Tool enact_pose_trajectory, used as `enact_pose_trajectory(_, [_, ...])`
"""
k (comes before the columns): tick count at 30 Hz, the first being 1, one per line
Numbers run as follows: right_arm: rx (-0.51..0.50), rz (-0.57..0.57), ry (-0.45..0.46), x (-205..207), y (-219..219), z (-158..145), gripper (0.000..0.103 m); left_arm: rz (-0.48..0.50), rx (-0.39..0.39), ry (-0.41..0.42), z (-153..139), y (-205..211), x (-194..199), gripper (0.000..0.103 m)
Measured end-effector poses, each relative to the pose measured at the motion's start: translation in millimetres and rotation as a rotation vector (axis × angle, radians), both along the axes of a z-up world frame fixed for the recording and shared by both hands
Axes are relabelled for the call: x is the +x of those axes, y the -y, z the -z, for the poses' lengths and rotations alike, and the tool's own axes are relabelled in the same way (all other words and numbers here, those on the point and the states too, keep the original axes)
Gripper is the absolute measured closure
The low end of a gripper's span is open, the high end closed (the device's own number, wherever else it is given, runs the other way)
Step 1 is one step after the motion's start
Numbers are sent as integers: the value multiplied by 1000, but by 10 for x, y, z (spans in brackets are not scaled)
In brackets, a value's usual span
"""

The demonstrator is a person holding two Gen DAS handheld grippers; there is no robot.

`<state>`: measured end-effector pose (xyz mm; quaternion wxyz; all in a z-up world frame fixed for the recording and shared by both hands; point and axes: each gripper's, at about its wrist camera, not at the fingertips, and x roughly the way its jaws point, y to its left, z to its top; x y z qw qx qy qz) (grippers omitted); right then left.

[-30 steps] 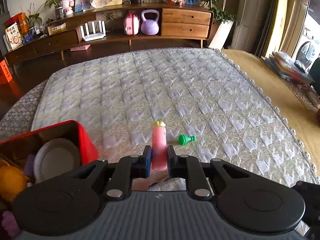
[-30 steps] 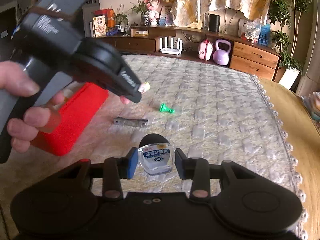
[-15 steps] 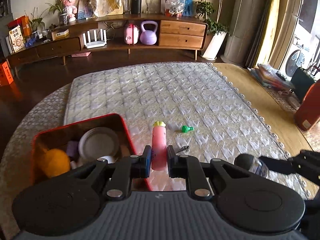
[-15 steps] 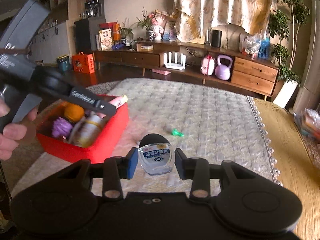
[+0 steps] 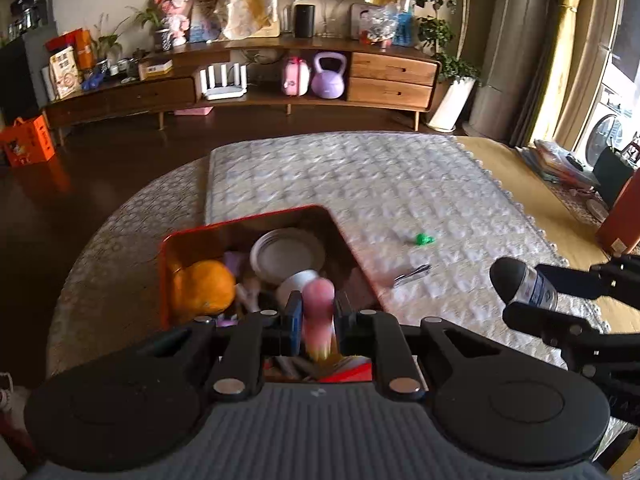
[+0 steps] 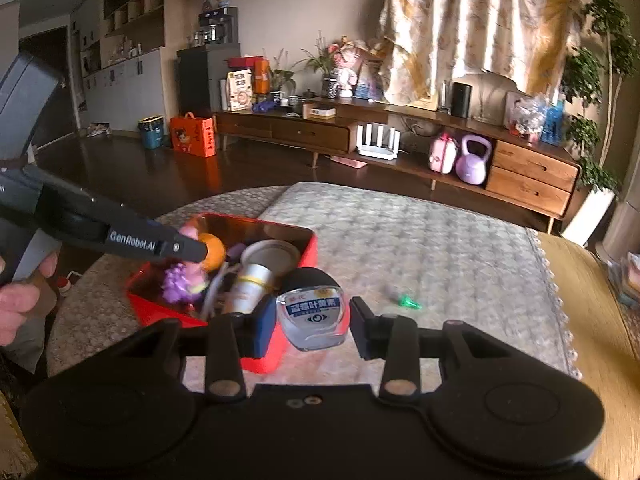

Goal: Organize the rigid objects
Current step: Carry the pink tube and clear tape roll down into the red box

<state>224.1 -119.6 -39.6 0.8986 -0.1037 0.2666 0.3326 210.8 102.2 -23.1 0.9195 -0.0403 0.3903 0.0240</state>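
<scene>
Your left view smears the pink bottle between the pads, hiding its lower end, and the small green plastic piece is blurred.

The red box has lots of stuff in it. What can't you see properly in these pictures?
- Pink tube in the left gripper: motion-blurred in the left wrist view.
- Red box near side: hidden by that gripper.
- Purple toy: blurred in the right wrist view.
- Green piece on the cloth: too small and blurred to identify.
- Bottle base: hidden behind the right gripper.
</scene>
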Motion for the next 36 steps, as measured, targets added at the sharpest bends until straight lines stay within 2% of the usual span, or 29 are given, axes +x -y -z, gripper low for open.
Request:
enact_pose_trajectory(5, [-18,-12,-26,129,-282,73,65,-17,3,-24,139,-195,-97,87])
enact_pose_trajectory(18, [-93,-96,-62,316,-986,398,65,-37,-76,-50,444,-529,-36,87])
enact_pose_trajectory(32, [-169,-131,-64,262,-1215,615,65,-53,-133,-92,716,-700,29,87])
enact_pose_trajectory(36, [-167,-140,-70,228,-1183,617,61,-58,-151,-94,725,-716,33,87])
